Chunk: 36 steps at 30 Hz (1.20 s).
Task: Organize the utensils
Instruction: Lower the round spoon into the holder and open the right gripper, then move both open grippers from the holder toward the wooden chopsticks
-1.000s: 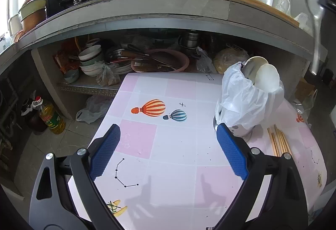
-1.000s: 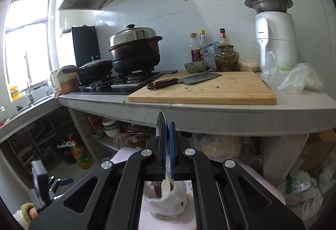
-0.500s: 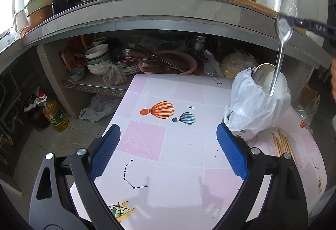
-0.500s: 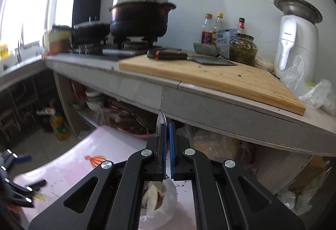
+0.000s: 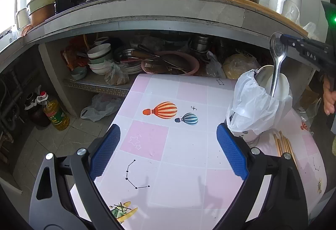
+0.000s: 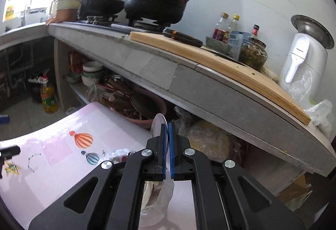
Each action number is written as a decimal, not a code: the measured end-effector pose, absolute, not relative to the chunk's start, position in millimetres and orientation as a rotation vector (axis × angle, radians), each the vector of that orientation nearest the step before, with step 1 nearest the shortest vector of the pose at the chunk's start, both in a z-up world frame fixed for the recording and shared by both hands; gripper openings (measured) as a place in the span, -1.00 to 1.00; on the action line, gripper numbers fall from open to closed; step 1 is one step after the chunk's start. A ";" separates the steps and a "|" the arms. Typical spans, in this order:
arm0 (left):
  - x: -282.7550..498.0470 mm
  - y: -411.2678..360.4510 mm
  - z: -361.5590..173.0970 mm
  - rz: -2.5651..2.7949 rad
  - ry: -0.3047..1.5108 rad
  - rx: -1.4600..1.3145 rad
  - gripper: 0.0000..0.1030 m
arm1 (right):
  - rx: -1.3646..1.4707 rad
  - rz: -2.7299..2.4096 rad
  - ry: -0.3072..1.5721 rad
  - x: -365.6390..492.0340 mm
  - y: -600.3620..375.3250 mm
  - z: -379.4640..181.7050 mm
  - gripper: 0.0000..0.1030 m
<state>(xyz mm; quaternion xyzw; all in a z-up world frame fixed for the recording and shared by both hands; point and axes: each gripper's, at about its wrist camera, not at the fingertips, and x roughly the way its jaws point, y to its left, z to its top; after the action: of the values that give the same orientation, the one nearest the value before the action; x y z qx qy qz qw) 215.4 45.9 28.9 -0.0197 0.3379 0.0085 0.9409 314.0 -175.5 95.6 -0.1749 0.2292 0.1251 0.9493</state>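
**Lowering a metal spoon into the bagged utensil cup**

Looking along the left gripper (image 5: 168,154), its two blue-padded fingers (image 5: 105,152) stand wide apart over the pink-and-white checked tablecloth (image 5: 180,175) with nothing between them. A metal cup (image 5: 252,138) draped in a white plastic bag (image 5: 250,102) stands on the cloth just beyond the right-hand pad. A white ladle-like utensil (image 5: 279,89) sits inside it. The right gripper (image 5: 282,38) comes in from the right edge, clamped on the bowl end of a metal spoon (image 5: 277,62), which hangs handle-down with its handle tip inside the mouth of the bag. Some wooden chopsticks (image 5: 283,146) lie on the cloth to the right of the cup. A person's hand (image 5: 328,95) shows at the far right edge. Printed hot-air balloons (image 5: 166,110) mark the middle of the cloth, and bowls and pans crowd the shelf under the concrete counter (image 5: 147,18).

From the right wrist view, the right gripper (image 6: 168,150) has its blue pads pinched on the spoon's bowl (image 6: 157,125), whose rounded edge sticks up past the fingertips. Below the jaws the bagged cup (image 6: 157,198) is partly visible; the spoon's handle is hidden behind the fingers. A wooden cutting board (image 6: 220,64) lies on the counter above, with a black pot (image 6: 157,1) on the stove.
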 end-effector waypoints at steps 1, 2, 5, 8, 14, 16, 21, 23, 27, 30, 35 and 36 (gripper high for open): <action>214.9 46.1 29.0 0.018 0.689 -0.041 0.73 | -0.362 0.258 0.466 312.4 -174.3 94.6 -0.95; 214.7 46.4 29.3 0.019 0.687 -0.041 0.73 | -0.368 0.264 0.469 310.8 -173.0 93.3 -0.95; 213.3 46.7 30.3 0.021 0.683 -0.039 0.73 | -0.388 0.275 0.473 307.8 -169.7 89.5 -0.95; 211.9 47.1 31.2 0.025 0.680 -0.041 0.73 | -0.412 0.292 0.482 305.1 -166.3 85.6 -0.95; 211.4 46.7 31.8 0.026 0.677 -0.041 0.73 | -0.492 0.320 0.519 301.8 -155.3 71.6 -0.95; 211.6 46.8 31.6 0.025 0.678 -0.042 0.73 | -0.530 0.326 0.534 300.7 -151.1 64.1 -0.95; 212.8 47.0 30.5 0.029 0.682 -0.043 0.73 | -0.574 0.338 0.569 301.6 -146.5 50.3 -0.95; 213.1 46.7 30.0 0.028 0.684 -0.044 0.73 | -0.580 0.339 0.584 302.8 -146.9 46.0 -0.95; 213.9 46.9 29.0 0.028 0.686 -0.043 0.73 | -0.575 0.340 0.605 305.6 -149.2 40.5 -0.95; 214.4 47.6 27.7 0.030 0.687 -0.044 0.73 | -0.557 0.344 0.612 306.5 -152.8 39.4 -0.95; 214.8 47.0 26.6 0.029 0.691 -0.042 0.73 | -0.452 0.362 0.630 306.4 -164.2 48.5 -0.95; 214.6 46.4 26.1 0.028 0.693 -0.041 0.73 | -0.426 0.371 0.629 304.9 -166.8 51.4 -0.94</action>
<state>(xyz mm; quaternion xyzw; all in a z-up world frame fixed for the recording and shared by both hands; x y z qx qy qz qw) 214.6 46.4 26.1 -0.0199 0.3394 0.0139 0.9403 304.9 -166.8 51.4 -0.2067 0.3050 0.1803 0.9120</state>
